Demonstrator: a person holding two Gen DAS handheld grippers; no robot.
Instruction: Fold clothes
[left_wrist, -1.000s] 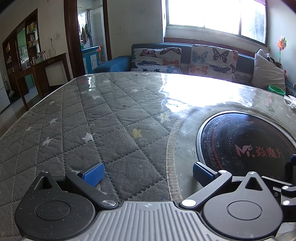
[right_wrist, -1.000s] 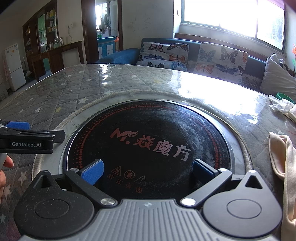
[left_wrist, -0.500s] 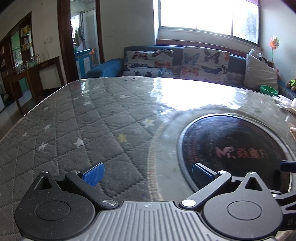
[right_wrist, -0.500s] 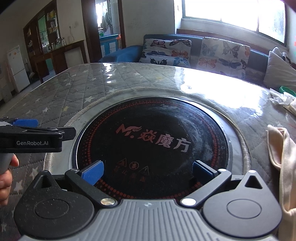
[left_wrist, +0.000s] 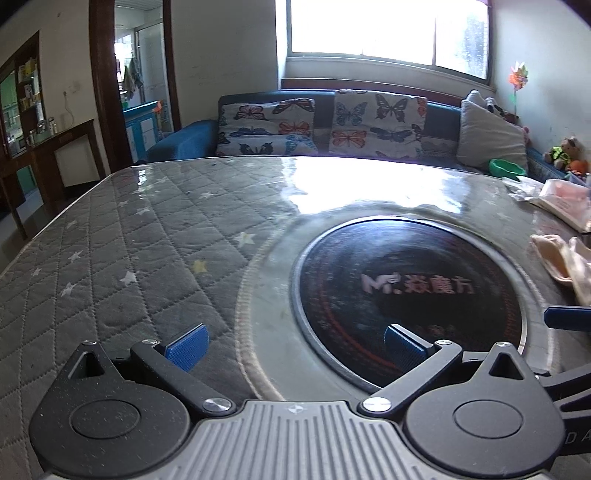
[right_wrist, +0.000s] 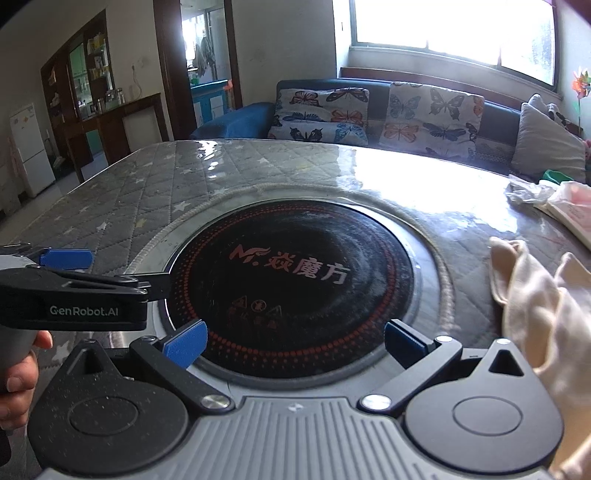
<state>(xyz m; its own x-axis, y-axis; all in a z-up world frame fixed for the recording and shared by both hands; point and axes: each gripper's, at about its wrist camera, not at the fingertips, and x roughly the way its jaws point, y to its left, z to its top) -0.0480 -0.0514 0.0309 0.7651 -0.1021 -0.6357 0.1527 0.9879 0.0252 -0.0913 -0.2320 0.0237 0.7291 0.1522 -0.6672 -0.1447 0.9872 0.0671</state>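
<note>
left gripper (left_wrist: 293, 345) and right gripper (right_wrist: 293, 343): jaws spread wide, nothing held. the cream garment (right_wrist: 543, 306) lies crumpled at the right edge of the right wrist frame, beside the black round cooktop (right_wrist: 291, 280) set in the quilted table (left_wrist: 122, 254). folding not begun. risks: pinching only one layer of the bunched cloth, or dragging it across the glossy cover, so it slides off.

A cream-coloured, soft fabric garment (right_wrist: 535, 295) lies crumpled and unfolded near the right edge of the table. It rests just beside the round black cooktop, rumpled into loose folds.
</note>
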